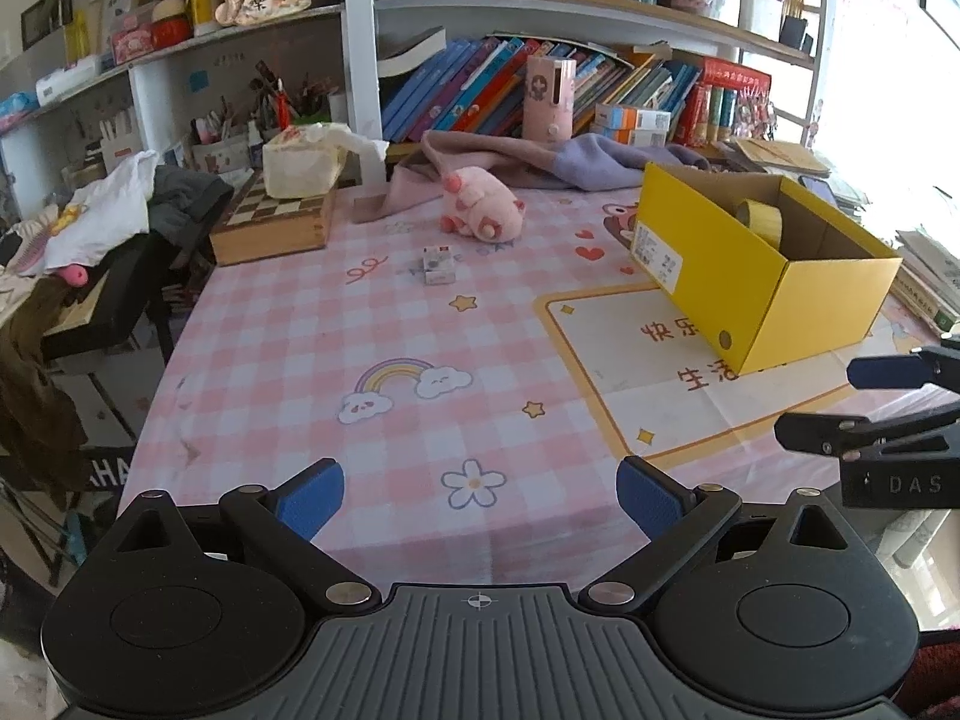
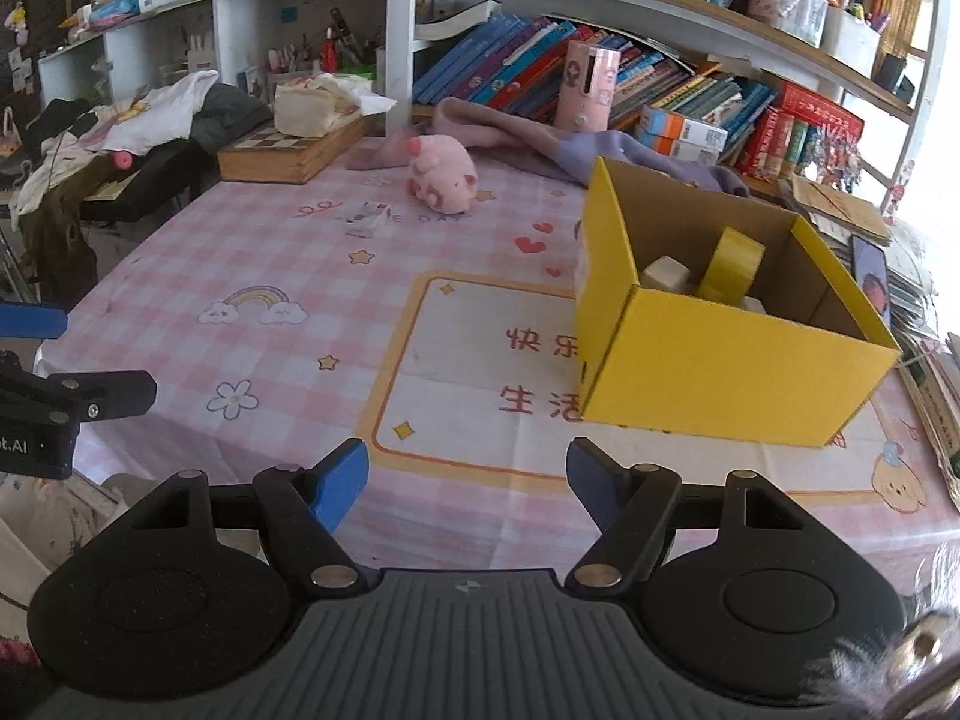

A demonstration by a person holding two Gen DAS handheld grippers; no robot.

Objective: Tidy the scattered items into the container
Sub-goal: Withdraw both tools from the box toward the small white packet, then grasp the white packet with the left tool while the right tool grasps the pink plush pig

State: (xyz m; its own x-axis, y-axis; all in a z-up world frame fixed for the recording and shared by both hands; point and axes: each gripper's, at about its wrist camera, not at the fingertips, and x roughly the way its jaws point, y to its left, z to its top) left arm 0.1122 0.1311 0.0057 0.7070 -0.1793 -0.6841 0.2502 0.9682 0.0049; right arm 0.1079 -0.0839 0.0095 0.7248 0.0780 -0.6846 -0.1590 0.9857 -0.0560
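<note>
The table [image 1: 300, 360] has a pink check cloth on it. The yellow box [image 2: 720, 372] sits on the right side of the table, with its top open. A tape roll [image 2: 729, 264] and a white block [image 2: 663, 273] lie inside it.

Two things are not in the box. The pink pig [image 1: 480, 210] lies at the far side of the table, close to a pink and purple cloth [image 1: 540, 162]. The small pack [image 1: 437, 265] lies just in front of the pig, well apart from the box.

The left gripper [image 1: 480, 498] hangs over the near edge of the table. Its jaws are wide apart and hold nothing. The right gripper [image 2: 468, 480] hangs near the box, partly spread, and it holds nothing too.

I think the next step is to pick up the pack or the pig. The left gripper looks closer to both. To do it well, go low and straight, put one finger on each side, then squeeze gently. The pig is soft, so grab its fat middle. The pack is small and flat, so come down close to the table or it may slip away.
</note>
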